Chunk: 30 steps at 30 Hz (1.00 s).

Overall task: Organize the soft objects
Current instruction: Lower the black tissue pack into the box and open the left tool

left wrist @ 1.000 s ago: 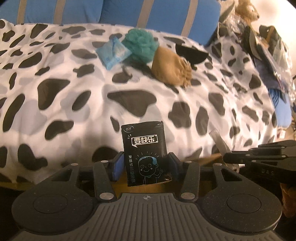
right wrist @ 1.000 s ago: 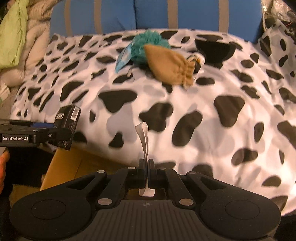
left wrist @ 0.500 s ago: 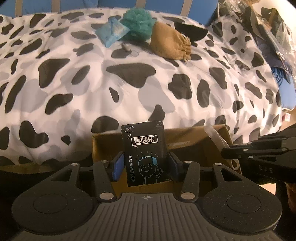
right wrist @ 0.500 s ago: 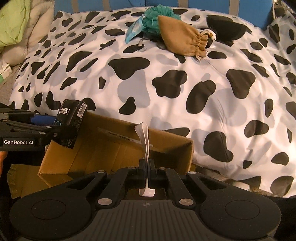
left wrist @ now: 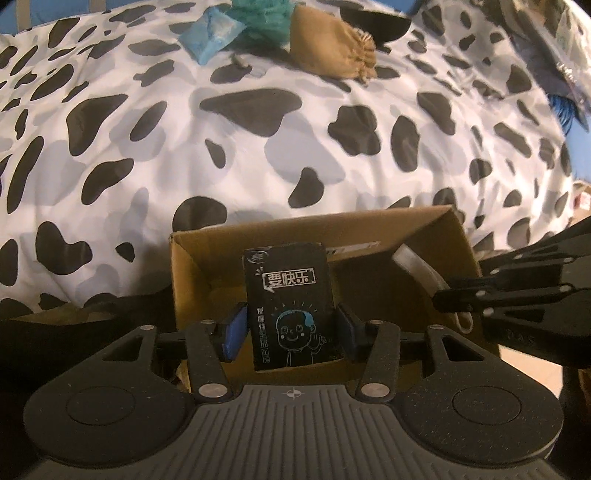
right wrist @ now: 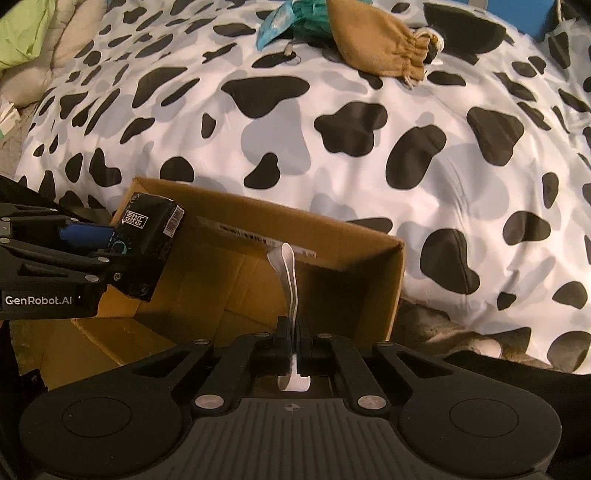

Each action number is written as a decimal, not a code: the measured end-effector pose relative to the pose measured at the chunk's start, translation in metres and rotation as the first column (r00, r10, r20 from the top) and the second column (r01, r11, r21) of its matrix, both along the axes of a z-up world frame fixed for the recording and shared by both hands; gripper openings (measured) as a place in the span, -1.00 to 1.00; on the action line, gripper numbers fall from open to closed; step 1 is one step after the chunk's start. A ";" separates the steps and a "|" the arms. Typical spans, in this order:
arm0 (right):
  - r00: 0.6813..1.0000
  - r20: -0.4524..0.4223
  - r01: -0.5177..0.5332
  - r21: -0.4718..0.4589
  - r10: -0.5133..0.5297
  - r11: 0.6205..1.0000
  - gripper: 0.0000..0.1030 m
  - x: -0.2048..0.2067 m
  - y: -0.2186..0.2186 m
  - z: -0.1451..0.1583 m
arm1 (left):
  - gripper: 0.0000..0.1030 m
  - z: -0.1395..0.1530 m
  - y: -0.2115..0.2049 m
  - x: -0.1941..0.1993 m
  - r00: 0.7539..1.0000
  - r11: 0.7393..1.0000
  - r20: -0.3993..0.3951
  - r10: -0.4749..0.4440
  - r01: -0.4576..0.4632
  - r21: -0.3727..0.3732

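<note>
The left claw (left wrist: 290,326) grips a black tissue pack (left wrist: 291,308) upright between its blue-padded fingers (left wrist: 233,329), closed on the pack's two sides and holding it above the open cardboard box (left wrist: 184,266), near the box's left wall. Seen from the right wrist, the same pack (right wrist: 149,245) juts from the left claw (right wrist: 110,240) over the box's (right wrist: 391,288) left corner, its barcode end pointing into the opening. The right claw (right wrist: 294,345) is pinched nearly shut on a white elastic band (right wrist: 288,273), which rises from between the fingers in a narrow loop over the box's middle; from the left wrist the band (left wrist: 417,267) shows at the box's right side, ahead of the right claw (left wrist: 443,295). The box sits at the near edge of a bed covered by a cow-print quilt (right wrist: 369,147). At the quilt's far side, well away from the box, a tan drawstring pouch (right wrist: 376,48), a teal fuzzy bundle (left wrist: 264,18) and a light-blue packet (left wrist: 210,33) lie clustered together, the pouch touching the bundle.
</note>
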State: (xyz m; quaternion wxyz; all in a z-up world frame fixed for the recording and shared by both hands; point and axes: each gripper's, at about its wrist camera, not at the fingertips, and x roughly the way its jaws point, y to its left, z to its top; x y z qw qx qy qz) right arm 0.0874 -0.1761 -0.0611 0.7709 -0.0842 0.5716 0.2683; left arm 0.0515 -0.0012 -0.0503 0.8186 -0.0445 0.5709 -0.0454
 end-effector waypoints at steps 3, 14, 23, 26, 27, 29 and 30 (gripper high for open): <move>0.999 0.039 0.001 -0.012 0.000 1.000 0.32 -0.001 0.002 0.003 | 0.32 -0.001 0.000 0.004 1.000 0.999 -0.016 0.013 -0.012 0.035; 0.993 0.111 0.037 -0.001 -0.037 0.999 0.98 0.007 0.000 0.009 | 0.48 0.000 -0.001 0.012 1.000 1.000 0.005 0.016 -0.016 0.027; 0.983 0.164 0.074 0.058 -0.083 0.996 1.00 0.015 -0.002 0.016 | 0.48 0.006 0.002 0.015 0.997 0.998 0.043 0.059 -0.059 -0.001; 0.982 0.165 0.080 0.077 -0.092 0.994 1.00 0.016 -0.003 0.017 | 0.48 0.009 0.003 0.016 0.996 0.998 0.058 0.069 -0.069 -0.016; 0.981 0.168 0.084 0.079 -0.096 0.993 1.00 0.017 -0.004 0.018 | 0.48 0.010 0.004 0.015 0.995 0.997 0.065 0.074 -0.073 -0.023; 0.980 0.170 0.088 0.074 -0.100 0.993 1.00 0.018 -0.004 0.018 | 0.48 0.011 0.006 0.015 0.994 0.996 0.074 0.082 -0.080 -0.029; 0.980 0.172 0.089 0.072 -0.100 0.993 1.00 0.017 -0.003 0.018 | 0.48 0.012 0.006 0.015 0.993 0.996 0.078 0.087 -0.085 -0.030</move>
